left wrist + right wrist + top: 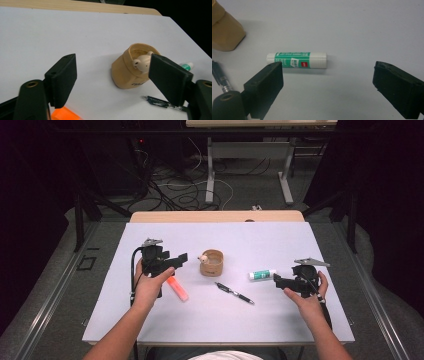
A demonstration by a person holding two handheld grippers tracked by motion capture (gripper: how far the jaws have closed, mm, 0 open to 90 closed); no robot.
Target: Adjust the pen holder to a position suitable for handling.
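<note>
A tan round holder (212, 263) with a small cream bear figure on its rim stands mid-table. My left gripper (178, 260), held in the left hand, hovers just left of it, jaws apart and empty; in the left gripper view the tan holder (130, 72) shows between the two black pads (63, 77). An orange highlighter (177, 288) lies on the sheet below that gripper. A green-and-white glue stick (262, 275) lies right of centre. My right gripper (278, 281) rests open just right of it, and the glue stick (297, 60) lies ahead of its jaws. A black pen (234, 293) lies between.
A white sheet (220, 235) covers the wooden table (215, 216). Beyond the far edge, cables and metal desk legs (210, 175) stand on the floor. The orange highlighter (66, 114) and the pen (160, 102) show low in the left gripper view.
</note>
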